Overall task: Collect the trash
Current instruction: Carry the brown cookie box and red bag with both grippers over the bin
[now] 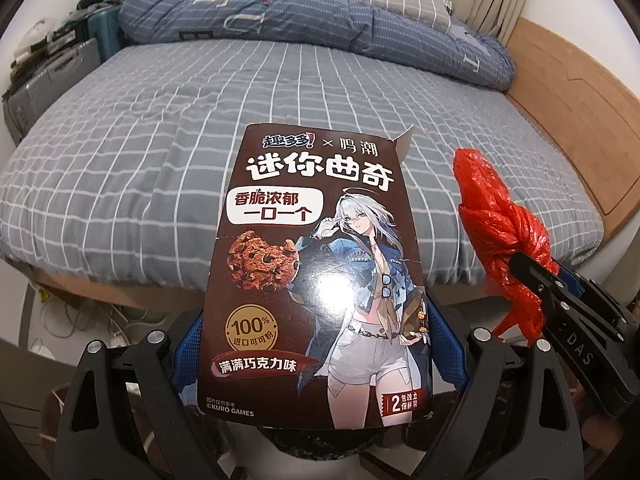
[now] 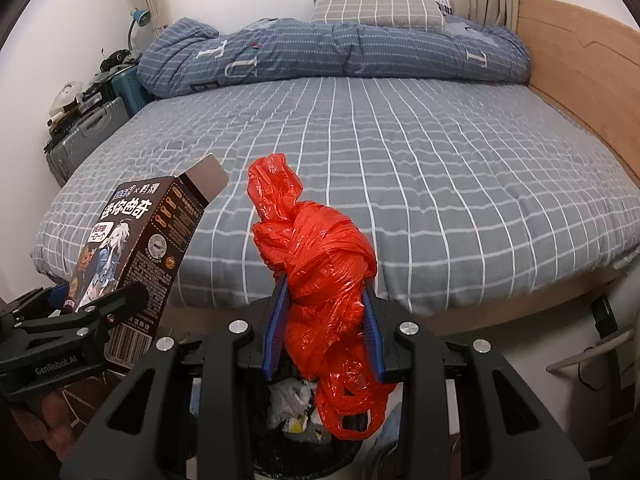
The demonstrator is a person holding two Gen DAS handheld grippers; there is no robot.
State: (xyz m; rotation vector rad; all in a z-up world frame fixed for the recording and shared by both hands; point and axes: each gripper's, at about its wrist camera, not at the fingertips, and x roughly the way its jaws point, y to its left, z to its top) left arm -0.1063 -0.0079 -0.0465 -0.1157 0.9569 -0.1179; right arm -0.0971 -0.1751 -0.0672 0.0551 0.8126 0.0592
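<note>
Left claw [image 1: 316, 344] wide, clamping cookie box [image 1: 316, 264]; right claw [image 2: 326, 320] pinching red bag [image 2: 324, 264].

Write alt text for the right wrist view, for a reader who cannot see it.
The right gripper holds a knotted red plastic bag between its blue-padded fingers, above a trash bin with crumpled waste inside. At left, the left gripper holds a brown cookie box; a grey checked bed lies behind.
</note>
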